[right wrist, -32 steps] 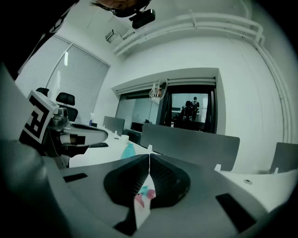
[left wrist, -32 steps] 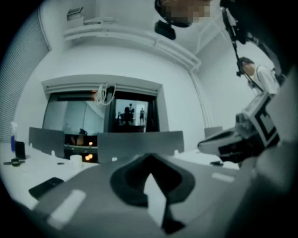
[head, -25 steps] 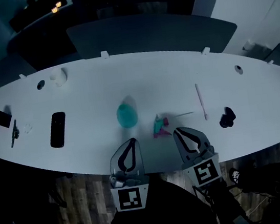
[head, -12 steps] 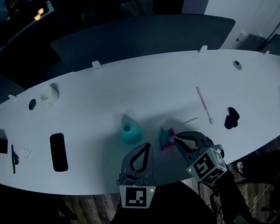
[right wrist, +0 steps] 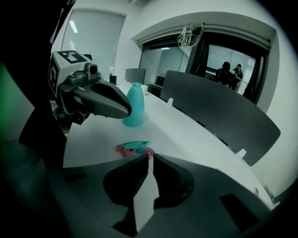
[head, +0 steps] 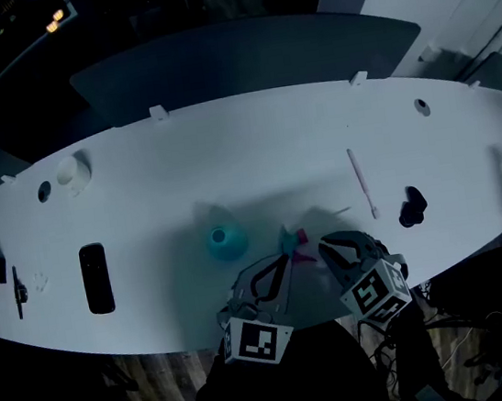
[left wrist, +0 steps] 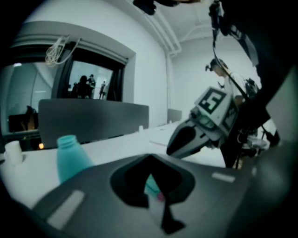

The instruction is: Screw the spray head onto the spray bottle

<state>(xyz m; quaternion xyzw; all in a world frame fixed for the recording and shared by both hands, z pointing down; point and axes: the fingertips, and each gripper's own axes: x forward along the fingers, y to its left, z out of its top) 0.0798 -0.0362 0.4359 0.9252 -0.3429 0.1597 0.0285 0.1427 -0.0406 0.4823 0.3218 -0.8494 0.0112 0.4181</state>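
Head view: black slab (head: 96, 279), pink stick (head: 361, 183) flank spray bottle (head: 226, 242).

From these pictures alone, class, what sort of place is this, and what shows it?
Most likely an office meeting room: a long white table, a glass wall behind it, and slatted window blinds.

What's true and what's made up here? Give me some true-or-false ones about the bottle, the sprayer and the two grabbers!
1. The teal plastic spray bottle stands upright on the white table. True.
2. The teal-and-pink spray head is screwed onto the bottle. False: it lies on the table, beside the bottle.
3. The left gripper and the right gripper are both shut and empty. True.
4. The flat black rectangular device lies right of the bottle. False: it lies to the bottle's left in the head view.
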